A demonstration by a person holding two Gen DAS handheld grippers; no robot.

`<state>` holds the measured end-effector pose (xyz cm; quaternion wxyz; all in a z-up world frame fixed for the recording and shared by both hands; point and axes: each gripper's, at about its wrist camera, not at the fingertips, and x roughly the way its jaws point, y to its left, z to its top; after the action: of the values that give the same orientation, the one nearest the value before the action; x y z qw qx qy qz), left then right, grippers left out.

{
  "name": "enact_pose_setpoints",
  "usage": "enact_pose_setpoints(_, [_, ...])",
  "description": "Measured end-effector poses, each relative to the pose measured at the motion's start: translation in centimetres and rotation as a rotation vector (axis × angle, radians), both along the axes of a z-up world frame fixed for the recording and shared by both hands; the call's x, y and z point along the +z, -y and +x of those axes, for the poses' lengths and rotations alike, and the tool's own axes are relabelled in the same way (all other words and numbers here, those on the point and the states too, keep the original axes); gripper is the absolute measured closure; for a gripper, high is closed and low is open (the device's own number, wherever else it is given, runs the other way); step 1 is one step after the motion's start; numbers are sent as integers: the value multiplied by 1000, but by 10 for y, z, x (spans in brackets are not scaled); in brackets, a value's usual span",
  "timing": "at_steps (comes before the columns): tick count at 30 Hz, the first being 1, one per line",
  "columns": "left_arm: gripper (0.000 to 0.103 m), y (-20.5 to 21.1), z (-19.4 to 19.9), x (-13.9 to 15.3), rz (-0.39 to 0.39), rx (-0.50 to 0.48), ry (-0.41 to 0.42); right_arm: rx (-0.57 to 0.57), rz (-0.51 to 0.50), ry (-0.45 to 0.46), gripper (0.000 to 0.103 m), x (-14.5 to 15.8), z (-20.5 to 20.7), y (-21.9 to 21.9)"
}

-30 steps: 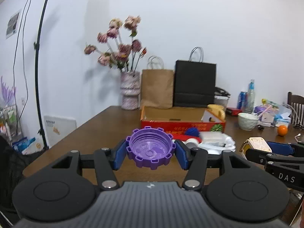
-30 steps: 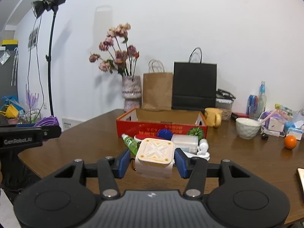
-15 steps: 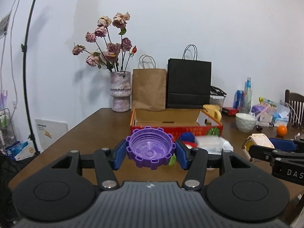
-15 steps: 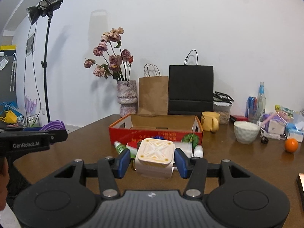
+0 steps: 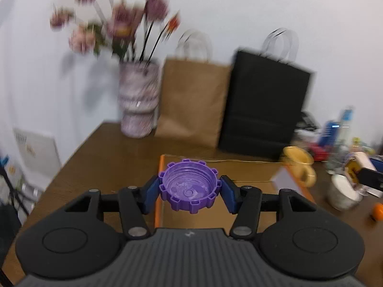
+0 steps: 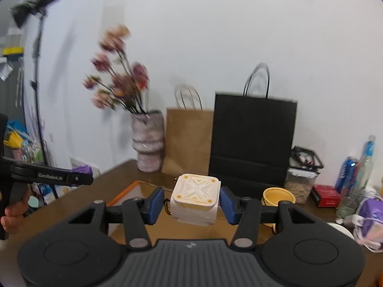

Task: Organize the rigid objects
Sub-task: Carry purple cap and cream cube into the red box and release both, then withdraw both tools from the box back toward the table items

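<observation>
My left gripper [image 5: 189,191] is shut on a purple toothed cap [image 5: 188,186], open side up, held above the near left corner of the open cardboard box [image 5: 239,167]. My right gripper [image 6: 191,202] is shut on a white and yellow square block [image 6: 195,197], held above the same box [image 6: 134,189]. The left gripper and a bit of the purple cap show at the left of the right wrist view [image 6: 50,178]. The right gripper with its block shows at the right edge of the left wrist view [image 5: 363,169].
At the table's back stand a vase of flowers [image 5: 138,105], a brown paper bag [image 5: 194,105] and a black paper bag [image 5: 263,110]. A yellow mug [image 5: 299,167], a white bowl [image 5: 342,191], an orange [image 5: 378,211] and bottles [image 6: 354,167] crowd the right.
Both grippers have moved forward and up over the box with their objects still held. The items in front of the box have dropped out of view. The frames are now motion-blurred.
</observation>
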<state>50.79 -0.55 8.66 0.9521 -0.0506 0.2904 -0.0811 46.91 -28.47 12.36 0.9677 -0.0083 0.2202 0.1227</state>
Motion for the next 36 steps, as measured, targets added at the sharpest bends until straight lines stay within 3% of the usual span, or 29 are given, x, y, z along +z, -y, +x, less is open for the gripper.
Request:
enact_pose_setpoints(3, [48, 10, 66, -27, 41, 29, -90, -17, -18, -127, 53, -25, 76, -2])
enact_pose_setpoints(7, [48, 36, 133, -76, 178, 2, -190, -70, -95, -251, 53, -75, 154, -6])
enact_pose_setpoints(9, [47, 49, 147, -90, 250, -31, -150, -90, -99, -307, 53, -101, 180, -5])
enact_pose_setpoints(11, [48, 55, 161, -104, 260, -28, -210, -96, -109, -344, 53, -121, 197, -6])
enact_pose_setpoints(14, [46, 58, 171, -117, 266, -51, -233, -94, -160, -363, 52, -141, 209, -11])
enact_pose_setpoints(18, [33, 61, 172, -119, 255, -86, -213, -104, -184, -377, 51, -152, 215, -12])
enact_pose_setpoints(22, [29, 58, 164, -103, 249, -55, -198, -120, -163, -343, 43, -133, 205, -9])
enact_pose_setpoints(28, [29, 41, 133, -50, 246, -10, -151, -102, -190, -256, 37, -68, 160, -4])
enact_pose_setpoints(36, [20, 16, 25, 30, 248, 18, -25, -103, -187, -145, 24, 16, 55, 7])
